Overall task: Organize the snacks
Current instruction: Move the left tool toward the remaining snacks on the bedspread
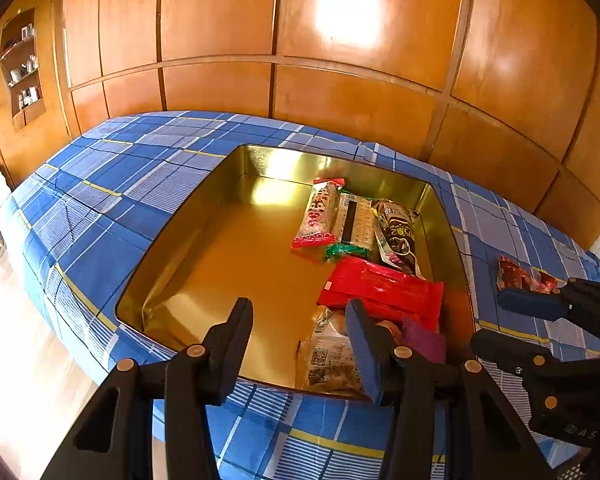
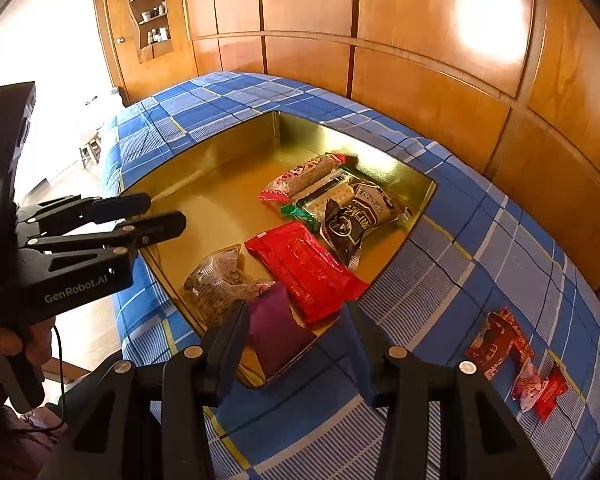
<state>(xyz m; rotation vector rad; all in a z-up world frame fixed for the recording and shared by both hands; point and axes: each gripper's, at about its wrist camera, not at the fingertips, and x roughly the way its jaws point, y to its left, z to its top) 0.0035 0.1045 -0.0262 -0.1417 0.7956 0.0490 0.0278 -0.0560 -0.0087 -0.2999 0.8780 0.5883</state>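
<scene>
A gold tin tray (image 1: 220, 248) (image 2: 220, 168) lies on a blue plaid cloth. In it lie a red pack (image 1: 384, 290) (image 2: 308, 270), a red-and-white bar (image 1: 320, 216) (image 2: 300, 178), a cracker pack (image 1: 354, 222) (image 2: 328, 196), a dark pack (image 1: 400, 236) (image 2: 360, 216), a clear brown snack bag (image 1: 332, 356) (image 2: 216, 280) and a purple pack (image 1: 424, 340) (image 2: 276, 332). My left gripper (image 1: 300, 312) (image 2: 168, 214) is open and empty over the tray's near edge. My right gripper (image 2: 296, 312) (image 1: 496, 316) is open and empty over the tray's near corner.
Several small red snack packs (image 2: 508, 352) (image 1: 520, 276) lie on the cloth (image 2: 460, 240) right of the tray. Wooden wall panels (image 1: 340, 60) stand behind. A shelf niche (image 2: 150, 8) is at the far left. The cloth's edge drops off on the left.
</scene>
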